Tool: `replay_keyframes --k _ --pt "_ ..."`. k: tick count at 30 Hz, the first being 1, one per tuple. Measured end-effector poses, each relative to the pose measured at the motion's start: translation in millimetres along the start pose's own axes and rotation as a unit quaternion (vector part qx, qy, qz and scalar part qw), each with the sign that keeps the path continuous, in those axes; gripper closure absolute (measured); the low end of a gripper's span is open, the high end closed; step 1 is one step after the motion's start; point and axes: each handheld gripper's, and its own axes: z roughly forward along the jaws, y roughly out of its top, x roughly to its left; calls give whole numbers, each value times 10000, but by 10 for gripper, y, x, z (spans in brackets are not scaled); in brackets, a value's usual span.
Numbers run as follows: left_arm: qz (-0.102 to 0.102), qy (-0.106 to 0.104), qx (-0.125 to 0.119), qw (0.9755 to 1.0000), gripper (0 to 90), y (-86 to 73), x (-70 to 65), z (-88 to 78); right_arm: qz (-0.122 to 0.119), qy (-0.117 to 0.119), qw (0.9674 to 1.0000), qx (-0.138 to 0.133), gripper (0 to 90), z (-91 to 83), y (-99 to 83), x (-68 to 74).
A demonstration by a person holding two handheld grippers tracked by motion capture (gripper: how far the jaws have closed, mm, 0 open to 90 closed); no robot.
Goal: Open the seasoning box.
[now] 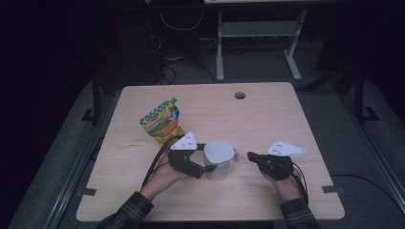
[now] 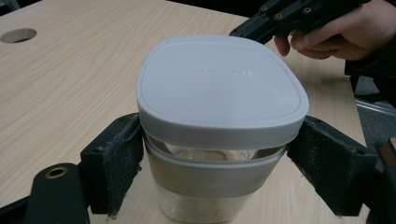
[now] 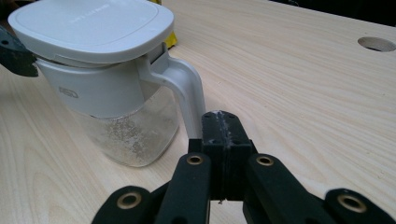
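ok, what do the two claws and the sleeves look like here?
Both are matte black linkage builds with brass-coloured pivot rivets. The left claw and right claw each carry a pale three-cornered plate with small dark marks and trail a black cable. Pads look worn and scuffed. Sleeves are dark plaid.

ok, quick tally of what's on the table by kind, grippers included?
Lidded clear container with white handle: 1
Yellow-green refill pouch: 1
Handheld grippers: 2, the left gripper with jaws around the container, the right gripper with jaws shut beside the handle
Total: 4
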Motion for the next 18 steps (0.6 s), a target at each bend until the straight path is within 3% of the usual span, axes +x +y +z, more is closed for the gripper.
replay_keyframes --k 18 --pt "-24 -30 -85 10000 186 102 -9 -8 -7 12 10000 17 897 3 1 2"
